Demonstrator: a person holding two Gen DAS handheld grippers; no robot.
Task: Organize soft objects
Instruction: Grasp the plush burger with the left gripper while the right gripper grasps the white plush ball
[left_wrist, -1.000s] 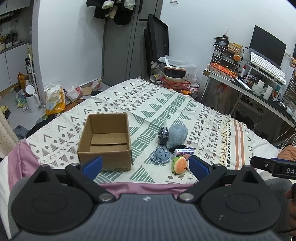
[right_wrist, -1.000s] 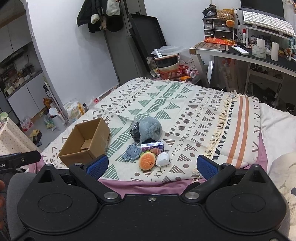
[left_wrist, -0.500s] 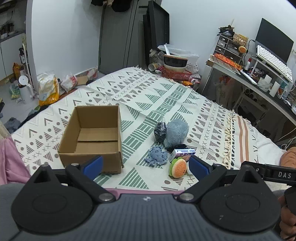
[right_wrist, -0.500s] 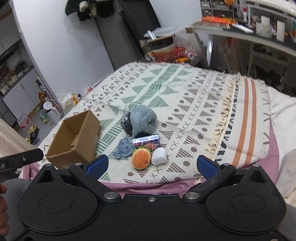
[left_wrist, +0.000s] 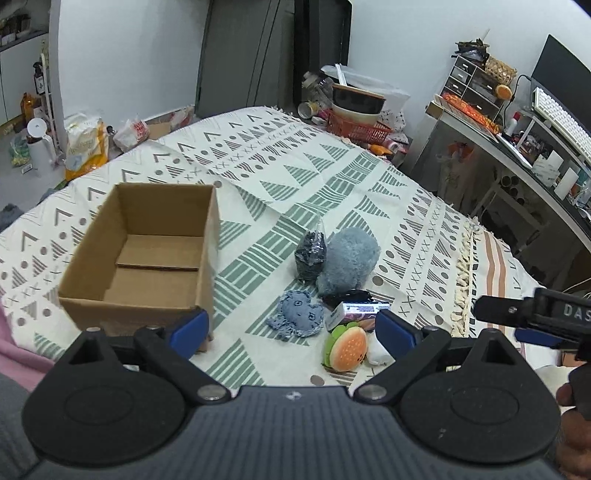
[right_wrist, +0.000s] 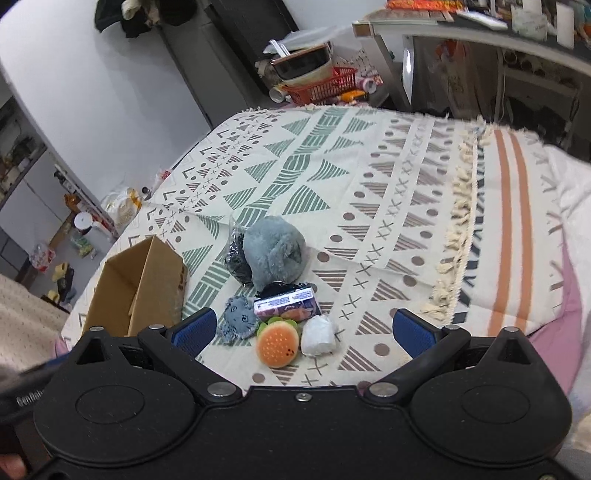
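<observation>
With both my left gripper (left_wrist: 291, 328) and right gripper (right_wrist: 304, 326) spread wide and empty above the bed, I line the right one over the round orange burger plush (right_wrist: 277, 345) lying beside the open brown cardboard box (right_wrist: 144, 284); I should close gently around its middle; clear of the white pouch (right_wrist: 318, 335).

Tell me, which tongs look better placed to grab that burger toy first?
Probably the right tongs: open, with the burger toy almost centred between them. The left tongs face the gap beside the cardboard box.

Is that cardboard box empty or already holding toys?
Empty: the cardboard box shows only its bare floor, and the toys lie outside on the blanket.
</observation>
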